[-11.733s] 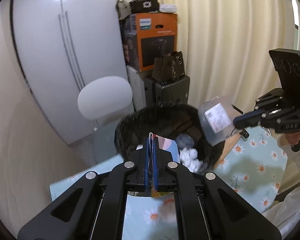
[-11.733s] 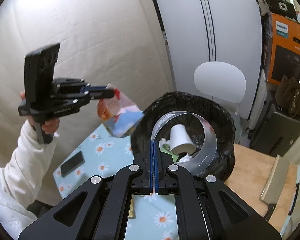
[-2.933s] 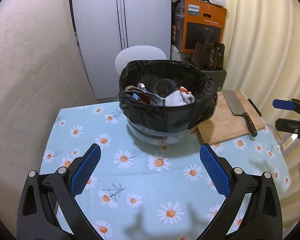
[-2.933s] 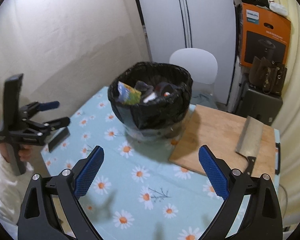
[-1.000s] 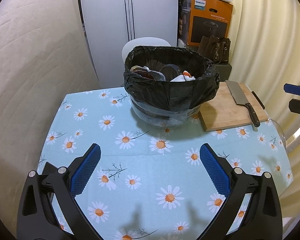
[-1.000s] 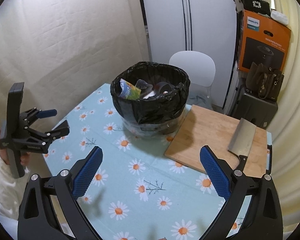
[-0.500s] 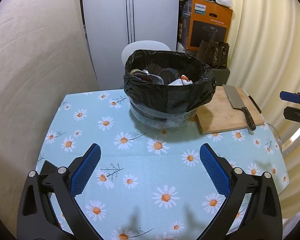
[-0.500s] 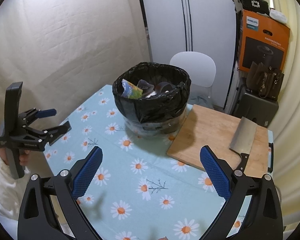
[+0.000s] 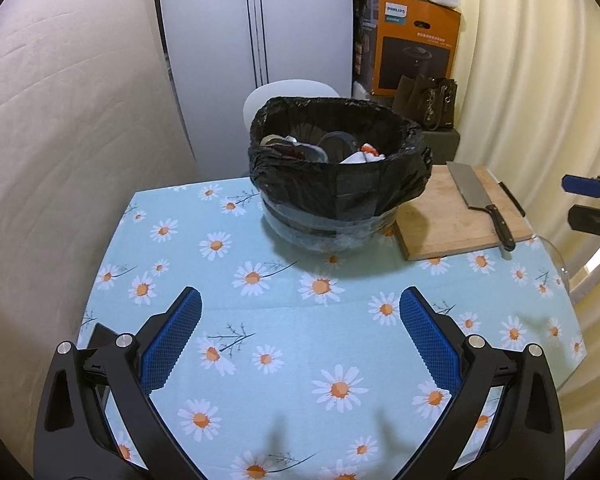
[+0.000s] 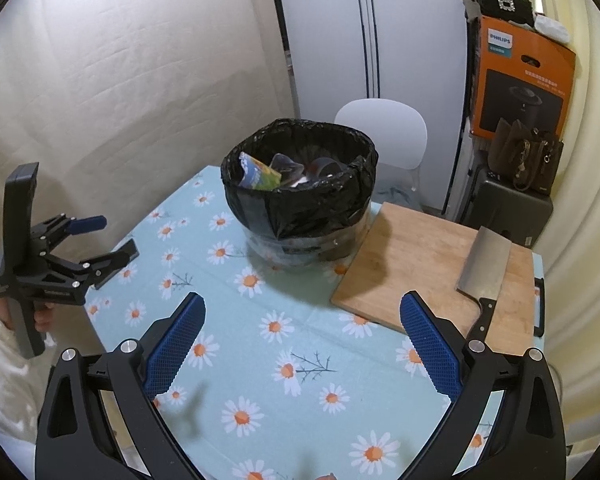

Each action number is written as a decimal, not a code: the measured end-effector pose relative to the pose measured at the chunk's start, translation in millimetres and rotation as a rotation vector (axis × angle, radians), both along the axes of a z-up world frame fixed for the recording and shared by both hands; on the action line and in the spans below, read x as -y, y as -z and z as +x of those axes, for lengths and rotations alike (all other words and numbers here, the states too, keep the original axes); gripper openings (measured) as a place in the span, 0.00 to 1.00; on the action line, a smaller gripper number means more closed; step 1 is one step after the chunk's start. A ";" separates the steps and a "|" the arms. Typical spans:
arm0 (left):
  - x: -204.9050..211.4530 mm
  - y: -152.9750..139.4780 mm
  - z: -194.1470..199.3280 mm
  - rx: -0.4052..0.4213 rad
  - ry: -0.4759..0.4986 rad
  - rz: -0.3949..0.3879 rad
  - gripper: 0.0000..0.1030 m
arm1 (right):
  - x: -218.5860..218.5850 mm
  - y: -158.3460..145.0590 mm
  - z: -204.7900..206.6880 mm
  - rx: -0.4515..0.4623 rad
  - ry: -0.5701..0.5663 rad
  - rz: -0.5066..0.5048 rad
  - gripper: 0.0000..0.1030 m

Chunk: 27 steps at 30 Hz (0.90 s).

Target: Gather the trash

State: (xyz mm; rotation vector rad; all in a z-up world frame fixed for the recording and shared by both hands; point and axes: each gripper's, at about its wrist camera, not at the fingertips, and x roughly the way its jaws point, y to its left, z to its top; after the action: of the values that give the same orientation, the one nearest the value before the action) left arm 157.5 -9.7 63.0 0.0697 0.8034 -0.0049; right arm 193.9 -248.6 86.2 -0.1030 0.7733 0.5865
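Left tongs (image 9: 300, 336): you hold them spread wide, gripping nothing.
Right tongs (image 10: 300, 340): likewise gaping, empty.
Trash (image 10: 260, 176): inside the black-lined bin (image 9: 336, 192), far on the surface (image 9: 284, 312).

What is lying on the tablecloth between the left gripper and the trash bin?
Nothing: in the left wrist view, only bare daisy tablecloth lies between the open left gripper and the bin.
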 end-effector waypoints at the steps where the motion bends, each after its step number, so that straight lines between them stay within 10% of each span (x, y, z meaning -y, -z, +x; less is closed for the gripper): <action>1: -0.1 1.8 0.3 -0.005 -0.001 0.007 0.94 | -0.1 0.2 -0.7 -0.002 -0.001 0.000 0.91; 27: 13.3 -5.1 3.4 0.026 0.033 0.050 0.94 | -10.1 6.3 -3.1 -0.010 -0.017 -0.032 0.91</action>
State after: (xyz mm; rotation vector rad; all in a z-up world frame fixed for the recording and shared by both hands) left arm 160.9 -23.0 68.1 0.1296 0.7767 -0.0152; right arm 190.8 -238.5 79.9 -0.1363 0.7919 0.5910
